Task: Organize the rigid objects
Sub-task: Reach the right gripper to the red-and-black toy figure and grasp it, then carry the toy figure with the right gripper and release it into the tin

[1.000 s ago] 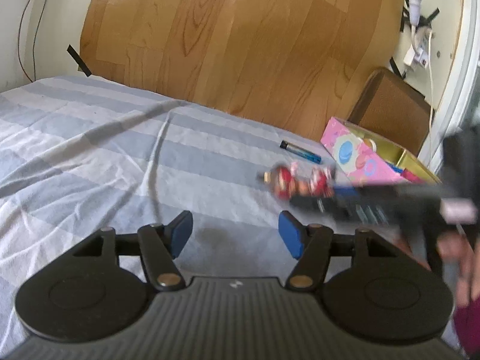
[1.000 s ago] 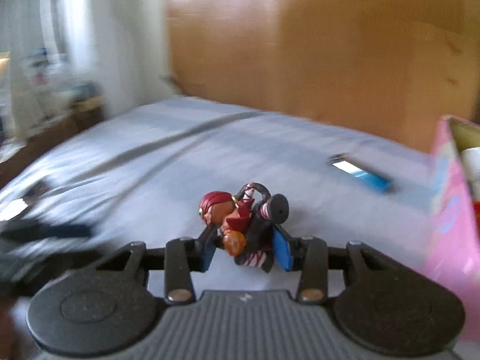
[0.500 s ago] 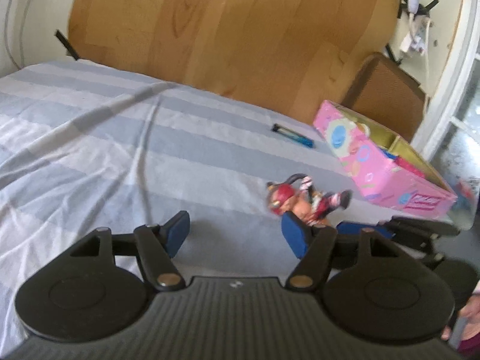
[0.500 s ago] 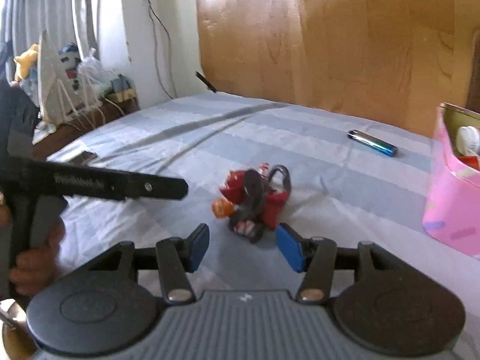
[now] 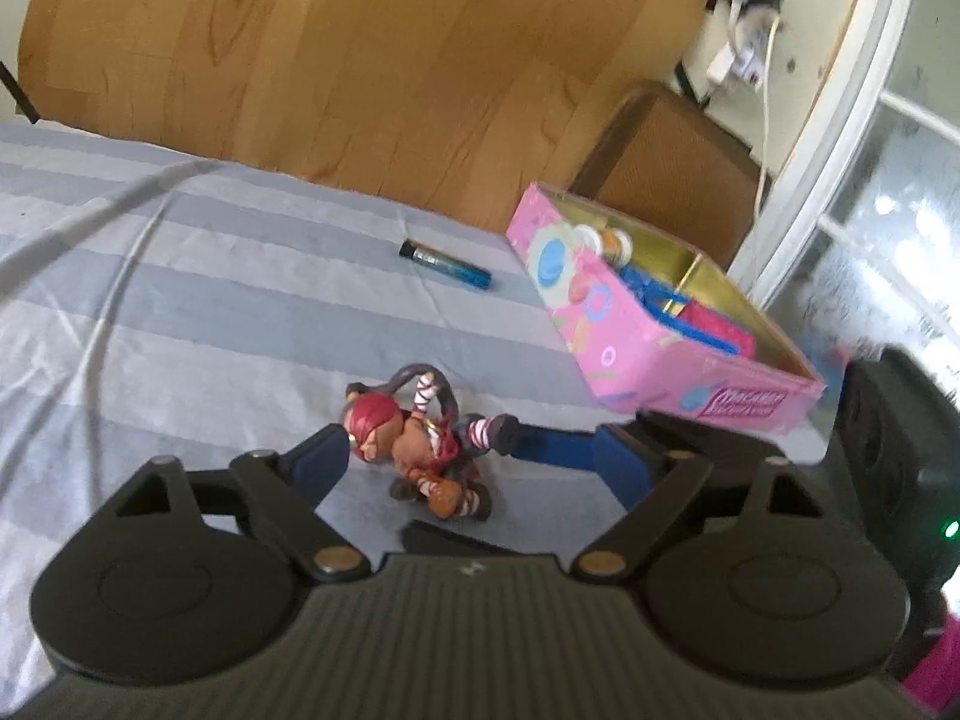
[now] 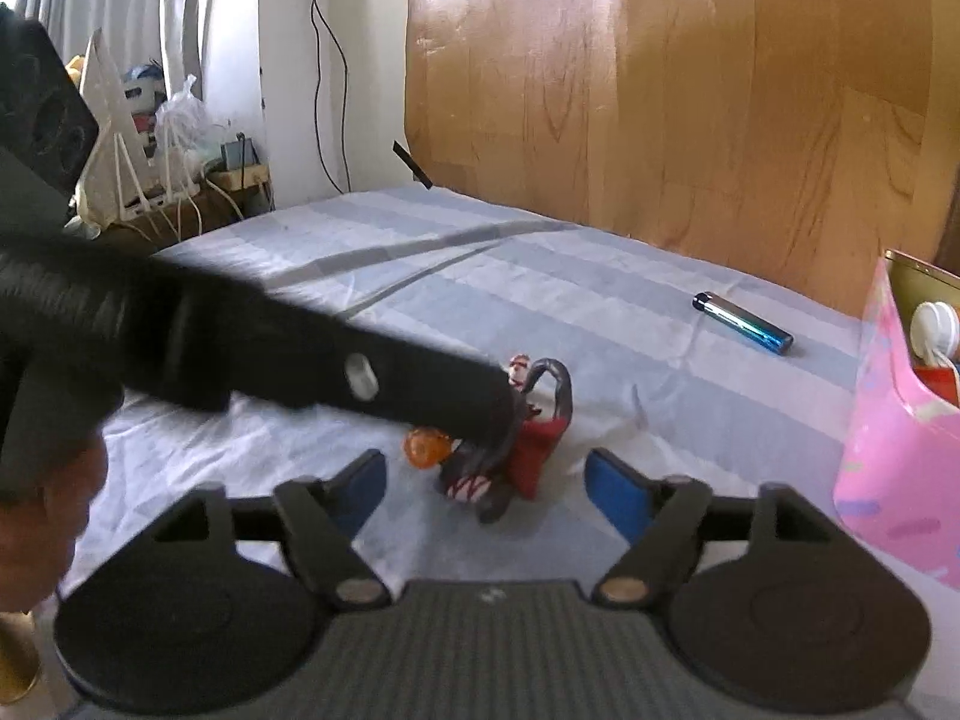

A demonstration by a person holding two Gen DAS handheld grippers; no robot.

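1. Figurine [image 5: 420, 450]: small red-haired toy with striped limbs, lying on its side on the striped sheet [image 5: 180, 312], near the pink box [image 5: 648, 360] but apart from it.
2. Left gripper [image 5: 474, 462]: jaws wide and just been opening; the figurine lies between the blue pads. The left pad [image 5: 321, 465] sits just beside the head; whether it touches I cannot tell. Nothing is held.
3. Right gripper [image 6: 486, 483]: jaws also wide, just been opening; the figurine [image 6: 516, 450] lies on the sheet ahead of its pads, free of both. Nothing is held.
4. Step in hand, as judged: the right gripper has let go, and the left one is lining up to take the toy.
5. Handling note: the shape is lumpy, with thin arms and a curved tail. Close on the torso or head, not on a limb, so that it does not twist out.
6. Approach: keep both pads low to the sheet and level with the body, and close slowly.
7. Risk: the two tools crowd each other here; the right one should draw clear first.
8. Blue tube [image 5: 445, 264]: lies farther back on the sheet, not yet boxed.
9. Box: open, already holding several items; the likely destination.
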